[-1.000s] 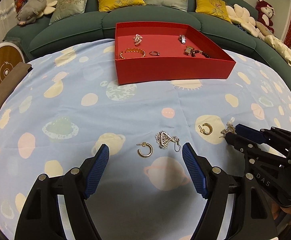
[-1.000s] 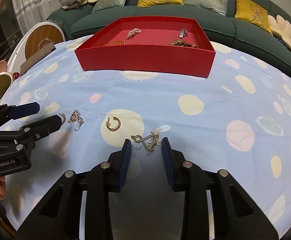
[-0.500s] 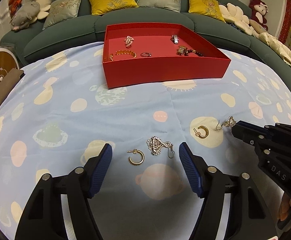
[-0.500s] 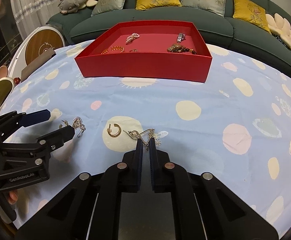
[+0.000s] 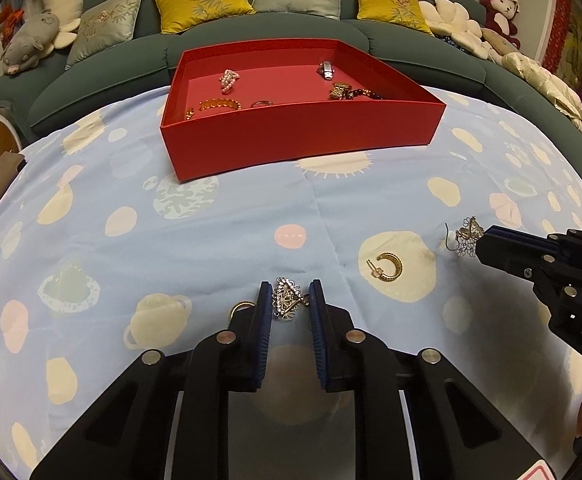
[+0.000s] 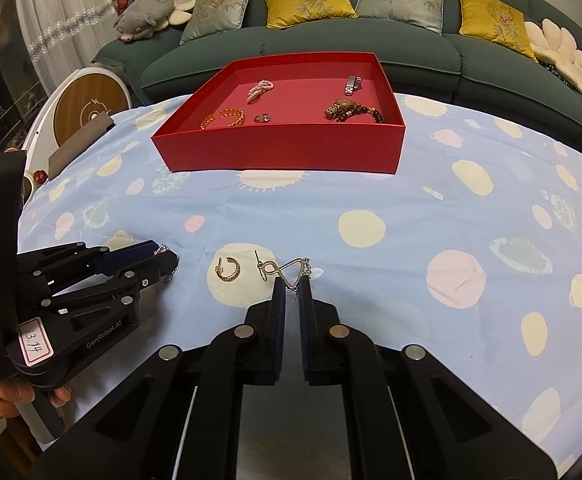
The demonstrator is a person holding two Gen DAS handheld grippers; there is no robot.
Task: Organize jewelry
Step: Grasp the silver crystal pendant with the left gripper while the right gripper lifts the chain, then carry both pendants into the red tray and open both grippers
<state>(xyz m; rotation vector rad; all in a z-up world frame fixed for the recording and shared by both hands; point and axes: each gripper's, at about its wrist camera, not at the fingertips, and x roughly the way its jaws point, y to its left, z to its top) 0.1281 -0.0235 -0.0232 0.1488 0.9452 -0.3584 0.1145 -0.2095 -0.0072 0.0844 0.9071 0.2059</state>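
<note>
The filigree earring [image 5: 287,303] lies on the tablecloth [image 5: 219,240] between the left gripper [image 5: 289,306] fingers, now narrowed around it from wide open. The right gripper [image 6: 292,290], closed on its matching earring [image 6: 287,270], has lifted it. Next, I judge: carry both to the red box [image 6: 291,152].

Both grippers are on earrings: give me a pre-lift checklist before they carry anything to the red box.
1. Right gripper shut on the dangly gold earring: ok.
2. Left gripper straddles the silver filigree earring; pads firmly clamped: cannot tell.
3. Gold hoop beside the left finger, clear of the grip: cannot tell.
4. Second gold hoop lies apart from both grippers: ok.
5. Red box open, with bare floor between pieces: ok.
</note>
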